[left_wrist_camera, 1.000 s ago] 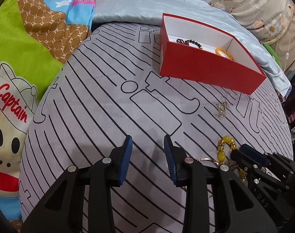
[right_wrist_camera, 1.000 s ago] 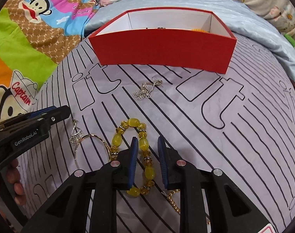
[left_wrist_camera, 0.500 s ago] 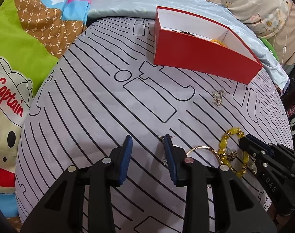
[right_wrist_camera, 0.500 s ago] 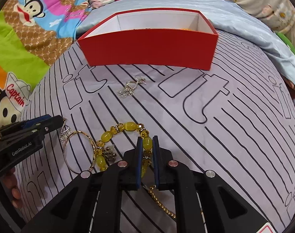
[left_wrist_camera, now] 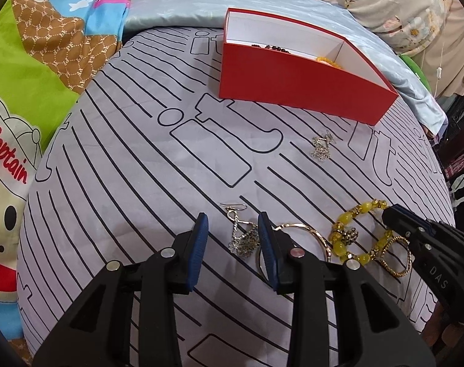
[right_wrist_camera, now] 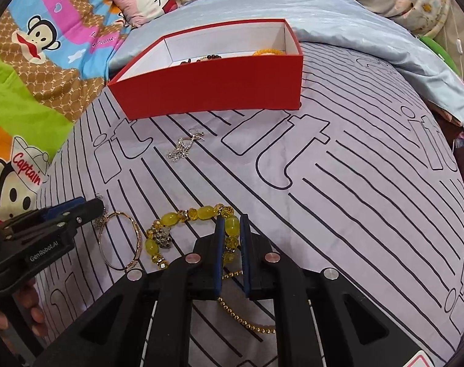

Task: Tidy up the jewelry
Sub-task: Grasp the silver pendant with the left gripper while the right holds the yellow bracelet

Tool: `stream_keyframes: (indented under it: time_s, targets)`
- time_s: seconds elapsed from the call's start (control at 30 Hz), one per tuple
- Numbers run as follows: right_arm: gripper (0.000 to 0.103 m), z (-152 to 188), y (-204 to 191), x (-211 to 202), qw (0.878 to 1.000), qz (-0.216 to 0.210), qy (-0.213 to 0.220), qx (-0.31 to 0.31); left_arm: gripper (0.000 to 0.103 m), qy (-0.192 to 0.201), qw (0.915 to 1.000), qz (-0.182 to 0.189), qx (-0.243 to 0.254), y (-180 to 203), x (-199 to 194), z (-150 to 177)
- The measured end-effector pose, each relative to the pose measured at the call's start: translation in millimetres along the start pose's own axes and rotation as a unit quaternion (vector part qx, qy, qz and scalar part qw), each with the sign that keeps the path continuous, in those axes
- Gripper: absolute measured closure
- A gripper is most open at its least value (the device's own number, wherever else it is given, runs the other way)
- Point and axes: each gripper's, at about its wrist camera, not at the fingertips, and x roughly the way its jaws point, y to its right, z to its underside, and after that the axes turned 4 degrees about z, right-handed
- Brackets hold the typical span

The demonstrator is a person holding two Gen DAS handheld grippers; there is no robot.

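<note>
My right gripper [right_wrist_camera: 231, 226] is shut on the yellow bead bracelet [right_wrist_camera: 186, 217], which rests on the grey striped cloth; it also shows in the left wrist view [left_wrist_camera: 351, 232]. My left gripper [left_wrist_camera: 232, 224] is open, its jaws either side of a silver earring [left_wrist_camera: 242, 237]. A thin gold bangle [right_wrist_camera: 120, 240] lies beside the bracelet. A second silver earring [right_wrist_camera: 183, 146] lies near the red box [right_wrist_camera: 213, 91]. The box holds a dark bead bracelet [right_wrist_camera: 203, 58] and an orange bracelet [right_wrist_camera: 268, 52]. A gold bead chain [right_wrist_camera: 247, 321] lies under my right gripper.
The grey striped cloth [left_wrist_camera: 140, 183] covers a rounded cushion that drops off at its edges. A pale blue sheet [right_wrist_camera: 339, 27] and cartoon bedding [right_wrist_camera: 27, 61] lie behind and to the left.
My right gripper has closed on the yellow bracelet. My left gripper has moved so that the silver earring now lies between its open jaws.
</note>
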Motion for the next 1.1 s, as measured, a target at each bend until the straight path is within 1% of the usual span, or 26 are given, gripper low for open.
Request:
stream_keyframes:
  time_s: [0.13,0.3,0.4,0.57,0.6,0.63,0.7,0.73,0.77,0.83,0.93,1.1]
  targets:
    - [0.095,-3,-3,-7,1.0,-0.008,0.006,-0.005,0.071,0.0,0.9998,0.012,0.013,9,-1,3]
    - [0.095,-6,-9,-14,1.0,-0.016,0.014,-0.01,0.071,-0.004,0.9994,0.018,0.029,21,1,9]
    - [0.095,-8,-12,-17,1.0,-0.018,0.018,-0.011,0.071,-0.009,0.9993,0.019,0.031,24,2,12]
    - [0.095,-7,-13,-17,1.0,-0.019,0.017,-0.01,0.071,-0.004,0.9991,0.009,0.041,27,1,18]
    - [0.095,-7,-13,-17,1.0,-0.019,0.016,-0.01,0.072,-0.002,0.999,0.008,0.044,28,1,19]
    - [0.095,-7,-12,-17,1.0,-0.019,0.016,-0.009,0.077,0.001,0.9989,0.005,0.047,29,1,19]
    - [0.095,-6,-12,-17,1.0,-0.019,0.016,-0.009,0.083,0.004,0.9987,-0.001,0.05,29,1,20]
    - [0.095,-6,-12,-17,1.0,-0.02,0.017,-0.008,0.089,0.005,0.9987,-0.001,0.05,28,1,20]
    - [0.095,-6,-12,-17,1.0,-0.021,0.017,-0.008,0.092,0.005,0.9987,-0.006,0.05,27,1,19]
    - [0.095,-6,-12,-18,1.0,-0.022,0.017,-0.007,0.098,0.005,0.9988,-0.004,0.049,25,1,18]
    - [0.095,-6,-13,-20,0.999,-0.027,0.018,-0.006,0.1,0.005,0.9988,-0.001,0.048,24,-1,17]
    - [0.095,-9,-16,-27,0.999,-0.028,0.025,-0.007,0.101,0.012,0.9987,0.008,0.049,24,-7,14]
